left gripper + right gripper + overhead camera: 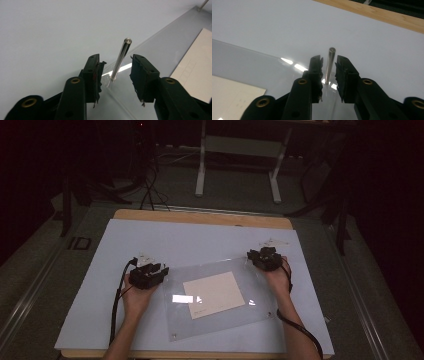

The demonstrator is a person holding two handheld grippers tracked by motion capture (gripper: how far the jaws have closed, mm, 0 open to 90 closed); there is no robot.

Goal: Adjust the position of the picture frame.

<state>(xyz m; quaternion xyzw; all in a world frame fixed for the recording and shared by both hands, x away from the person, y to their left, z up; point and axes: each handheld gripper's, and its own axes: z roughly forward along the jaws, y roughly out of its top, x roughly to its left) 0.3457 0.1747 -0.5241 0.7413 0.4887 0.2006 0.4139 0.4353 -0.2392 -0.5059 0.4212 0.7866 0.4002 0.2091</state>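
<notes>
Clear acrylic, we judge: the transparent rectangular sheet lies flat on the pale blue-white table cover, with a cream paper card showing within its outline, though we cannot tell whether on or under it. Slim metal pins stand upright at its corners. Our left gripper is spread wide around the near-left pin, jaws apart from it on both sides. Our right gripper brackets the far-right pin more narrowly, a sliver of gap visible each side; not yet clamped. We expect the sheet to be stiff, light and smooth, prone to scratching and to sliding on the cover. The pins look like the best hold, low on the shank near the sheet; polished round metal may slip or twist in the pads. In the high view the sheet's long axis runs left to right, slightly skewed, its right end farther from us; the pins point straight up.
</notes>
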